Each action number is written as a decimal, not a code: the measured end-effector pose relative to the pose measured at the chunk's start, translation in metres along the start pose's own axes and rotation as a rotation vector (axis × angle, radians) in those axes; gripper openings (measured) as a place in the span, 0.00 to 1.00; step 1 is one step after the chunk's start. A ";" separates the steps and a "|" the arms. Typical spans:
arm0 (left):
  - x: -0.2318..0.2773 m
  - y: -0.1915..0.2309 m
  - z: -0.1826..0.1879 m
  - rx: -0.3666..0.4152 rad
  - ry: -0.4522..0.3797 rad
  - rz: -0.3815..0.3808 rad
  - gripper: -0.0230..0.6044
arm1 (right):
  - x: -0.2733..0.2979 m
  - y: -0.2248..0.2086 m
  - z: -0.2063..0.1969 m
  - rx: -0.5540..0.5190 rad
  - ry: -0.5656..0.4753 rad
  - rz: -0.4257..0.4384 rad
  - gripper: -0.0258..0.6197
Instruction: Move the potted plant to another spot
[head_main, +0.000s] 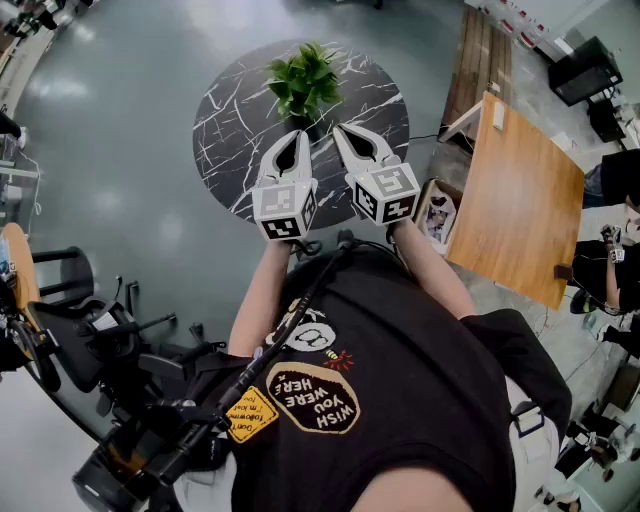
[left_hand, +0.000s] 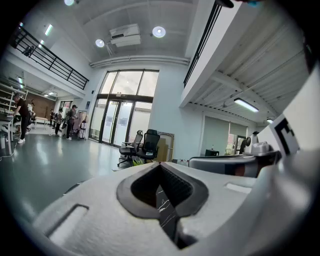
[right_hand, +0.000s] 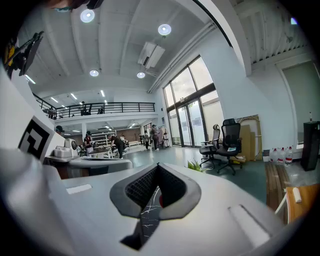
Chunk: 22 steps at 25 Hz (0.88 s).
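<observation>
Over desk, near side — left tongs (head_main: 297, 135): pressed together, holding nothing
Right tongs (head_main: 341, 129): pressed together, holding nothing
Potted plant (head_main: 303, 80): upright on round black marble desk (head_main: 225, 120), just beyond both tips — untouched
Floor (head_main: 120, 150): grey, glossy

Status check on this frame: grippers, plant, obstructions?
Left gripper shut, empty. Right gripper shut, empty. Potted plant untouched on marble table, just ahead of both. Nothing in the way.

You have two grippers in view: one left gripper (head_main: 296, 135) and one right gripper (head_main: 340, 130). You have one plant (head_main: 304, 80), one round marble counter (head_main: 230, 120) and one wooden counter (head_main: 520, 200).
</observation>
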<state>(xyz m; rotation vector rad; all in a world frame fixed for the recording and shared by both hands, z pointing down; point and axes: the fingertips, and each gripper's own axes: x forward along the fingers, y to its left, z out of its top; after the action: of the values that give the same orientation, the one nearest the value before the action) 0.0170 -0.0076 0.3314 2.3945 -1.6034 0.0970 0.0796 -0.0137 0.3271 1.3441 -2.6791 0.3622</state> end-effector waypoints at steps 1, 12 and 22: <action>0.000 -0.001 0.001 0.000 0.000 0.000 0.04 | 0.000 0.000 0.001 0.000 -0.001 0.000 0.04; -0.002 -0.002 0.002 -0.006 -0.002 0.005 0.04 | -0.004 -0.002 0.002 0.000 -0.001 -0.003 0.04; -0.002 0.011 -0.014 -0.017 0.024 0.037 0.04 | 0.004 -0.002 -0.016 0.029 0.016 0.054 0.04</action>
<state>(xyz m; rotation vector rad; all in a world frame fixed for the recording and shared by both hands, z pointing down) 0.0076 -0.0063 0.3463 2.3422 -1.6319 0.1181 0.0789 -0.0133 0.3434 1.2738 -2.7115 0.4178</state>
